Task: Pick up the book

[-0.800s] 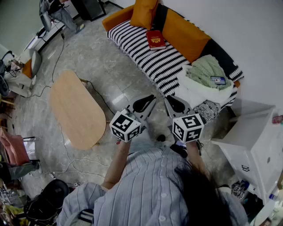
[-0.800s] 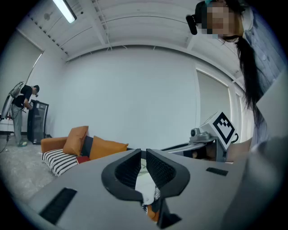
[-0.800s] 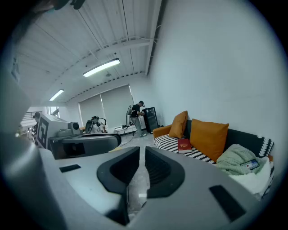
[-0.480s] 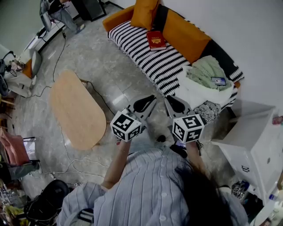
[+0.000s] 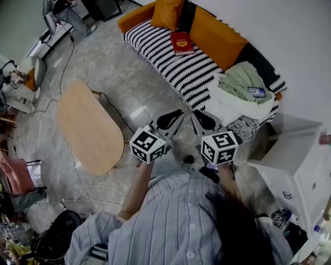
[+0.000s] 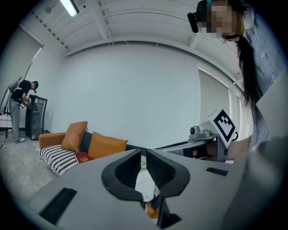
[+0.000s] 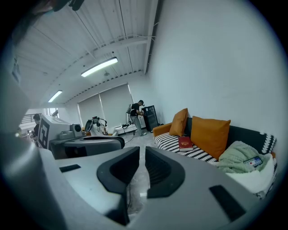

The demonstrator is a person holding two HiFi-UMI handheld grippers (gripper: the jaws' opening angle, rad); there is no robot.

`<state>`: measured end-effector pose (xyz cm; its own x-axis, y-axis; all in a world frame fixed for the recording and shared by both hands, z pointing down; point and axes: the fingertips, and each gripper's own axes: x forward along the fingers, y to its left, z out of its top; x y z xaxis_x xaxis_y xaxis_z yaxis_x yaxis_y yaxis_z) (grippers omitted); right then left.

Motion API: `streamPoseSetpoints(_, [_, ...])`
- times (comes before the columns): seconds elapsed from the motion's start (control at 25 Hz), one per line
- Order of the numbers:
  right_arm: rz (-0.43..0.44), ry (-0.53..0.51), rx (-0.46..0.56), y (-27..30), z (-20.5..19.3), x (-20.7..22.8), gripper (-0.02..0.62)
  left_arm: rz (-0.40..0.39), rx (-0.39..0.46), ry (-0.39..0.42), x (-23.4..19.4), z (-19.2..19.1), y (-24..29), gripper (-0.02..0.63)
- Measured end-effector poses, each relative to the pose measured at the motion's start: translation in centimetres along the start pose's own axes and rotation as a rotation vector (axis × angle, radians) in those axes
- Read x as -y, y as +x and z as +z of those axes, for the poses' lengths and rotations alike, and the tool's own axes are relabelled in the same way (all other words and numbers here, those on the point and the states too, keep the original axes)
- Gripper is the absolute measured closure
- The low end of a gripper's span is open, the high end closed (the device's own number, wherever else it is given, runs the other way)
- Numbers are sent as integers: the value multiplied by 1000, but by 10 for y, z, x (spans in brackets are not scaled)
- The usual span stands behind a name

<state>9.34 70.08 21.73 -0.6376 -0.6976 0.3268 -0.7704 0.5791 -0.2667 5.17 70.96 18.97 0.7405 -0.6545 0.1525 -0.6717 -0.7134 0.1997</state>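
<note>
Left gripper (image 5: 174, 118), right gripper (image 5: 199, 118): jaws together, empty; book (image 5: 182, 43) well apart, on sofa (image 5: 170, 59).

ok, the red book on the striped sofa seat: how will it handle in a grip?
The red rectangular book looks hardbound, so probably stiff, not floppy. It lies flat on the black-and-white striped sofa seat, so it shouldn't roll or tip; the soft seat may give under a push.

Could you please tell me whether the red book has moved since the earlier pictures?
No. The red book lies at the same spot on the striped sofa seat, beside the orange cushion; only the whole view shifted.
</note>
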Motion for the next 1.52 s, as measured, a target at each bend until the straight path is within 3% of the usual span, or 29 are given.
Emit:
streamPoseSetpoints(0.36, [-13,14,-26,40,2,8,546,0,-17,-35,-41,-7,5,580])
streamPoseSetpoints(1.04, [-116,68,-37,169,52,24,546,-83,-21,-71,-195,30,32,580])
streamPoseSetpoints(1.52, [-166,75,-39,240,76,18,546,-134,-17,-80,-270,45,34,580])
